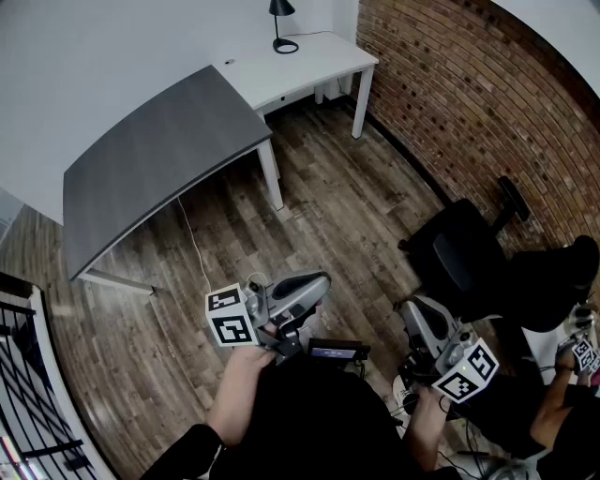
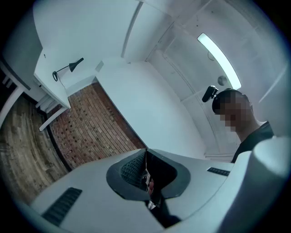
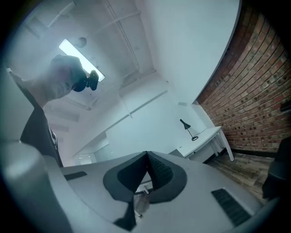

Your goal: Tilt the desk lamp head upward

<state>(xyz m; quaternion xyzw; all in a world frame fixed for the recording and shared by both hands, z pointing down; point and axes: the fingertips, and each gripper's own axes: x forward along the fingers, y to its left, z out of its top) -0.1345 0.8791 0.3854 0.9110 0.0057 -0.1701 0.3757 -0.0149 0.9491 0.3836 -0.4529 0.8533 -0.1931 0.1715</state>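
Note:
The black desk lamp (image 1: 280, 23) stands on the white desk (image 1: 314, 66) at the far end of the room, its cone head angled downward. The left gripper view shows the lamp (image 2: 68, 68) small and distant, and so does the right gripper view, where the lamp (image 3: 187, 129) is just as far off. My left gripper (image 1: 319, 281) is held close to my body, its jaws shut with nothing between them (image 2: 145, 152). My right gripper (image 1: 412, 309) is also near my body, shut and empty (image 3: 146, 154). Both grippers point upward and are far from the lamp.
A grey curved desk (image 1: 159, 150) joins the white one at the left. A brick wall (image 1: 469, 94) runs along the right. A black office chair (image 1: 469, 253) stands at my right, and a thin cable (image 1: 192, 244) lies on the wooden floor. A black railing (image 1: 23, 394) is at the lower left.

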